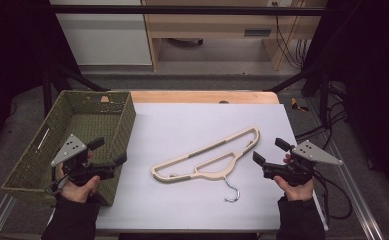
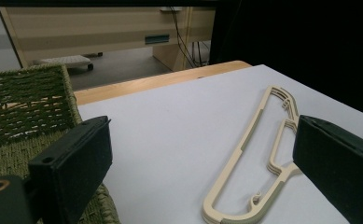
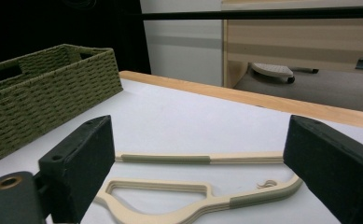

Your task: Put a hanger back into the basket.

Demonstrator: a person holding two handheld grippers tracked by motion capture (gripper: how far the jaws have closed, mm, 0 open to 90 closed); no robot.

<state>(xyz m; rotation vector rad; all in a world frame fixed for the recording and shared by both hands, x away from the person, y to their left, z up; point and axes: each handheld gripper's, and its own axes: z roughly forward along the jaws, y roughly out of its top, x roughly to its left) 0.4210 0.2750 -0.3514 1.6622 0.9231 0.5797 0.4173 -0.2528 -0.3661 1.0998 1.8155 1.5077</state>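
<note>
At the left edge of the table stands a green woven basket, and the left gripper hangs over its near right corner, held in a hand, its jaws spread wide apart with nothing between them and aimed toward the middle of the table. In the left gripper view the basket sits at the left and the hanger lies ahead to the right. The cream hanger lies flat on the white sheet in the middle of the table, between the two grippers and touching neither. Its long axis runs on a slant from near left to far right, and its metal hook points toward the person. At the right, the right gripper is held just beside the hanger's far end, jaws wide apart and empty, pointing left toward it; the right gripper view shows the hanger lying crosswise just beyond the jaws.
</note>
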